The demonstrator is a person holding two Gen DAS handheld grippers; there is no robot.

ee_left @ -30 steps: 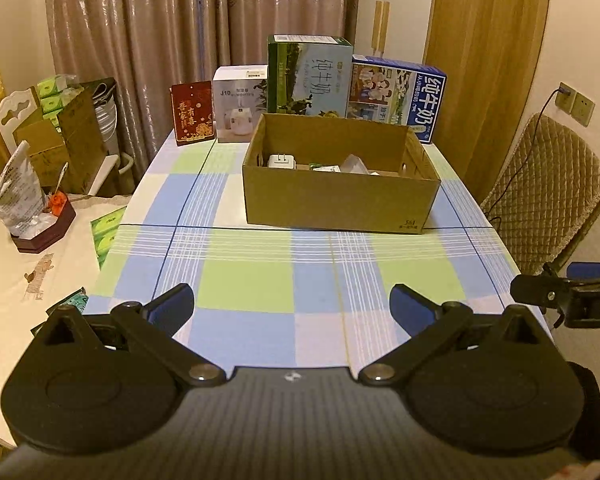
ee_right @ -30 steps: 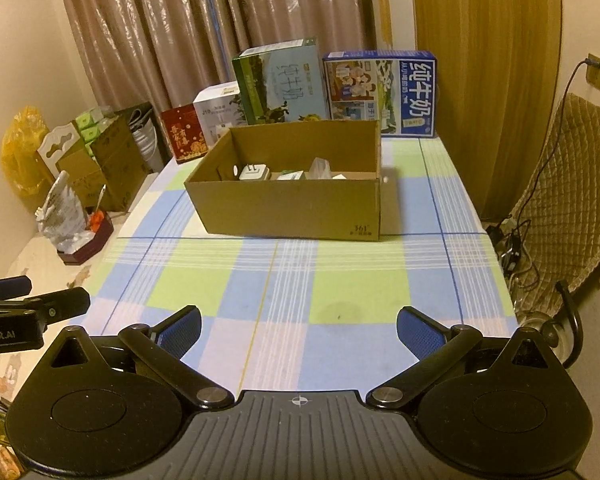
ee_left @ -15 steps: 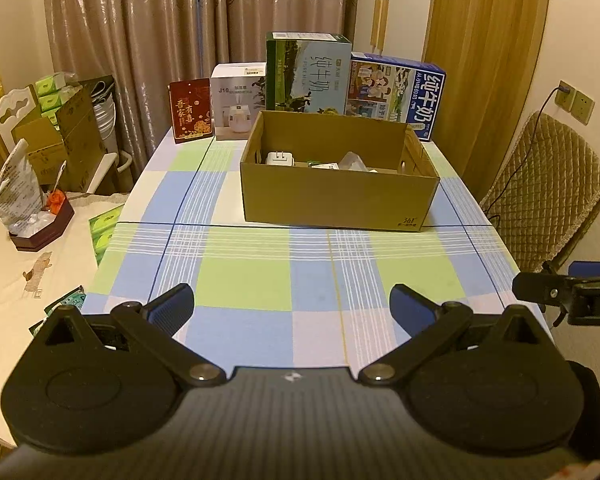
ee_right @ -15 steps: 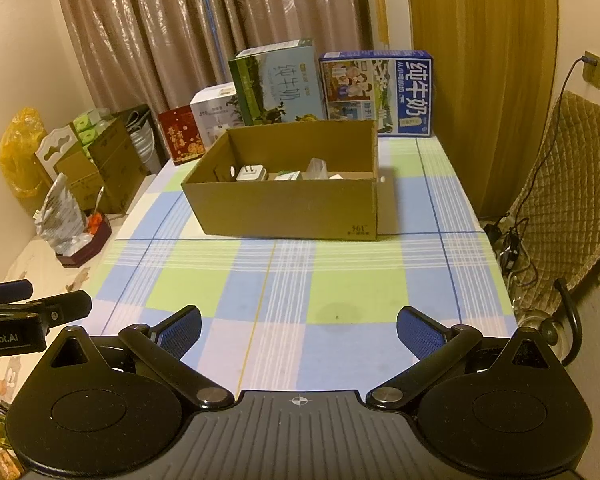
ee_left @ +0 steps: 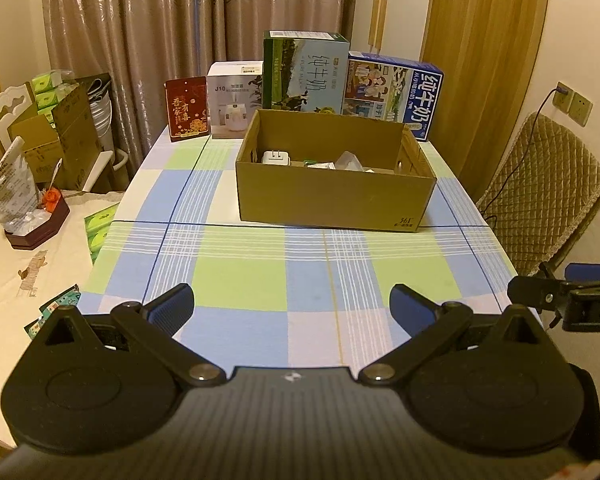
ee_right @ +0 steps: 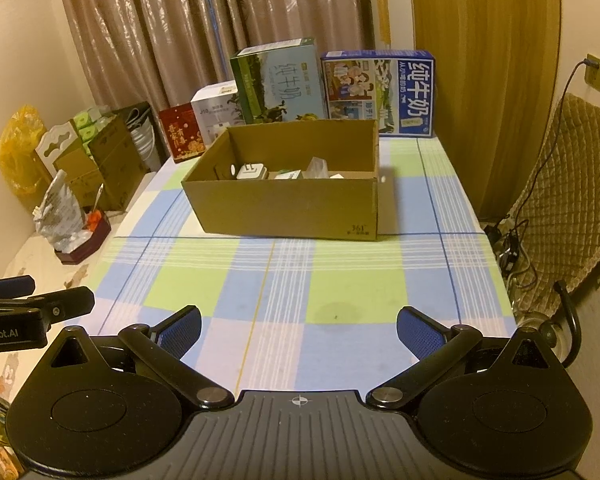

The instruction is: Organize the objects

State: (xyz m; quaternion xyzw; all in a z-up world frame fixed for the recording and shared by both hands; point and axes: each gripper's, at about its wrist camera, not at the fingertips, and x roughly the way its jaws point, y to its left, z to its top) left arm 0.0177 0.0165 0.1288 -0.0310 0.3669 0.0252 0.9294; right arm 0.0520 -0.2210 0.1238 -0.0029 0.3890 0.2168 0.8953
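Your table point(ee_left: 240, 264), covered in a blue, green and white checked cloth, fills most of both views, with brown curtains point(ee_left: 160, 40) hanging behind its far end. On its far half sits the open cardboard box point(ee_left: 332, 200), squarely on the cloth and well apart from both of your tools. Behind the box, along the far edge, four cartons stand upright in a row: the blue milk carton point(ee_left: 396, 88) at the right, the green milk carton point(ee_left: 304, 72) beside it, then the white appliance box point(ee_left: 232, 104), then the small red packet point(ee_left: 186, 108) at the left end. Your left gripper point(ee_left: 292, 304) hovers over the near end of the table with its blue-padded fingers point(ee_left: 172, 306) spread wide and nothing between them. Your right gripper point(ee_right: 298, 330) sits alongside it, also over the near edge, fingers point(ee_right: 418, 332) equally wide and empty. Inside the box, toward its left side, a white plug adapter point(ee_left: 275, 157) lies with its prongs up; next to it are a small white-and-green item point(ee_left: 320, 165) and a clear crumpled piece point(ee_left: 348, 160), both too small to identify.
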